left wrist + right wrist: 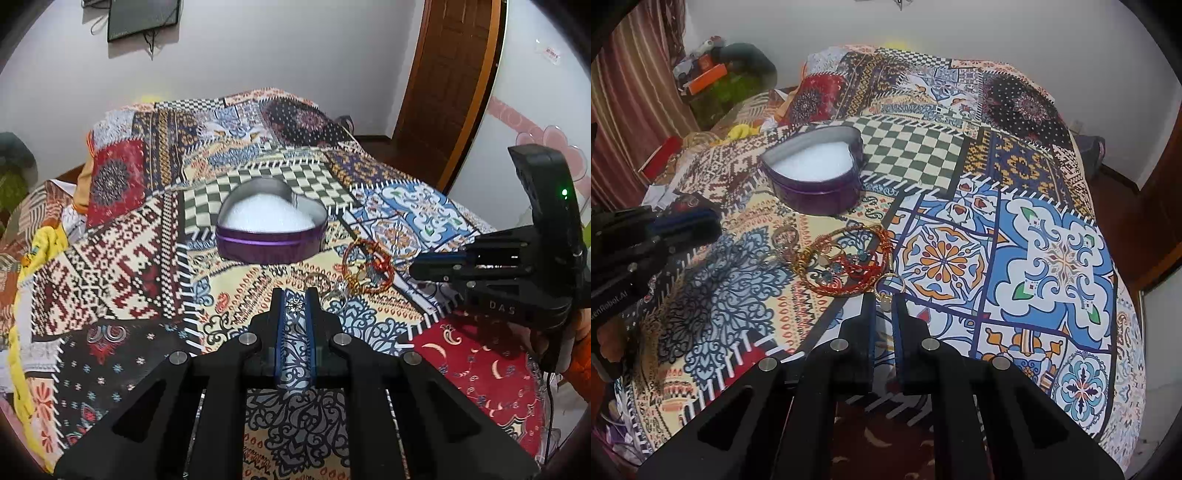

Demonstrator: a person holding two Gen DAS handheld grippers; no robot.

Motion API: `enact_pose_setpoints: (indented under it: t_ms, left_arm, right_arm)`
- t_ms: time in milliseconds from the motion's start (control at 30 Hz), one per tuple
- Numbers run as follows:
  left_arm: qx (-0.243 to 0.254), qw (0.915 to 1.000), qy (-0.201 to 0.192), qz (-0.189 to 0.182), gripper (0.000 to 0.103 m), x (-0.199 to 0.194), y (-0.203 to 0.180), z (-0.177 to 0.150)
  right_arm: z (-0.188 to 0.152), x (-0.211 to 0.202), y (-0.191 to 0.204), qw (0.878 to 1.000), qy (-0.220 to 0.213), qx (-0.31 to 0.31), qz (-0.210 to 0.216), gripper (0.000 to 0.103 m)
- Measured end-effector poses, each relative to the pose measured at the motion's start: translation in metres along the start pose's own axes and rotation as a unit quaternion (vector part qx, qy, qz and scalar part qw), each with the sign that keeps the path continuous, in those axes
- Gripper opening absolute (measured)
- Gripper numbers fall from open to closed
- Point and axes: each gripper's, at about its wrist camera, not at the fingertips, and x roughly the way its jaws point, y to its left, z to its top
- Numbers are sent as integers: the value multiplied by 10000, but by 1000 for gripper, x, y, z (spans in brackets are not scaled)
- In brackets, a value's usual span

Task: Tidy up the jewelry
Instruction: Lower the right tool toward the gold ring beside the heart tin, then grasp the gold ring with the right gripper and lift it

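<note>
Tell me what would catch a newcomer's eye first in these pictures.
First the loud patchwork bedspread that fills both views. Then the open purple heart tin with white padding, at mid-bed. In front of it lies a red-and-gold tangle of jewelry; the right tongs close around a small gold earring at its edge, and the left tongs pinch a tiny silver piece.

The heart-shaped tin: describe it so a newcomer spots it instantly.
On the patchwork bedspread, look beside the green-and-white checkered patch. The heart-shaped tin sits there, beyond the jewelry pile: purple walls, lid off, white padding inside, the only container on the bed.
</note>
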Motion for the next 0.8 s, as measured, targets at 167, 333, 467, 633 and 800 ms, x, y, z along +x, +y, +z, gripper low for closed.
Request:
enact_pose_setpoints:
  t_ms: [167, 333, 467, 633, 800]
  left_arm:
    - [-22, 9999, -98, 23, 9, -11, 2, 2]
    - [-58, 9999, -140, 54, 9, -15, 3, 2]
    - [-84, 9998, -175, 87, 9, -16, 4, 4]
    - [-156, 9995, -264, 106, 9, -17, 9, 12]
    - [-153, 9991, -364, 157, 9, -18, 10, 24]
  right_arm:
    - [0, -4, 2, 10000, 87, -12, -5, 11]
    - [1, 8, 4, 9995, 311, -44, -41, 20]
    - [4, 14, 1, 9996, 265, -43, -83, 20]
    - [7, 20, -7, 9997, 243, 74, -45, 17]
    - [7, 15, -3, 9999, 133, 53, -57, 17]
